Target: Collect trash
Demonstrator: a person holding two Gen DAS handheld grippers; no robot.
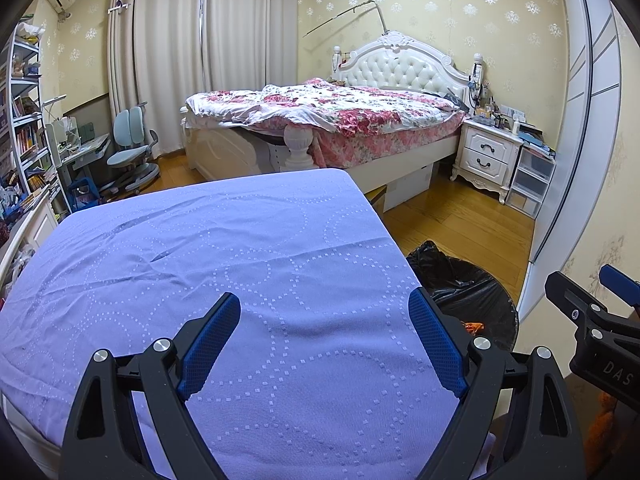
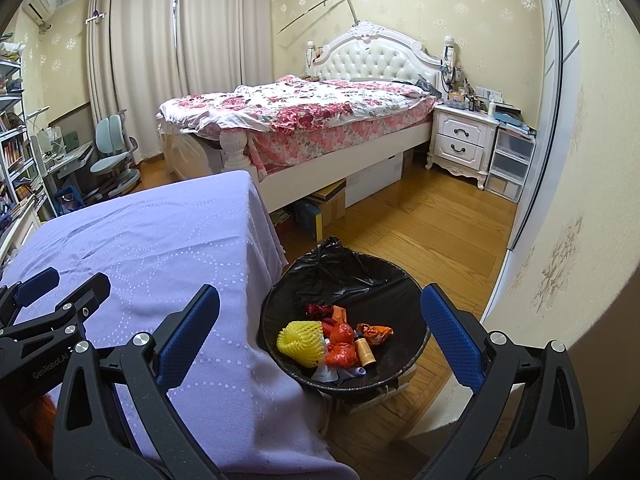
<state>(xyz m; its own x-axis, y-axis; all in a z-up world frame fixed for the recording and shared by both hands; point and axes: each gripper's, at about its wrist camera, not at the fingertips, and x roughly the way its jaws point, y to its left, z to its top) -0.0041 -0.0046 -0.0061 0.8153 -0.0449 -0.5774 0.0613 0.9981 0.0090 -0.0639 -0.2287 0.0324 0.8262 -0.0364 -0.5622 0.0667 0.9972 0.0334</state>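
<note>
Left wrist view: left tool [image 1: 324, 312] spread wide over the lavender cloth [image 1: 224, 264] on the desk, nothing between the blue pads [image 1: 208, 344], cloth bare beneath. Only a sliver of the black-lined trash bin [image 1: 468, 292] visible past the desk's right edge, with a glimpse of orange inside. Part of the right tool [image 1: 600, 304] at the far right edge, its spread hard to judge from here.

Right wrist view: part of the left tool [image 2: 60, 280] at the left edge, above the lavender cloth [image 2: 160, 248]. Right tool [image 2: 320, 308] spread wide, empty, one pad over the cloth edge, the other beyond the bin's right side. Trash bin [image 2: 360, 276] seen fully here, on the wooden floor [image 2: 420, 232] just beside the desk. Inside, plainly shown only in this view: yellow foam fruit net [image 2: 298, 338], crumpled orange wrappers [image 2: 342, 344], dark red wrapper [image 2: 320, 311], a small yellow spool-like cylinder [image 2: 365, 351], white scraps [image 2: 336, 374] at the bottom.

Behind, in both views: floral-covered bed [image 2: 304, 116], white nightstand [image 2: 460, 140], curtains [image 2: 152, 52], desk chair [image 2: 112, 152].
</note>
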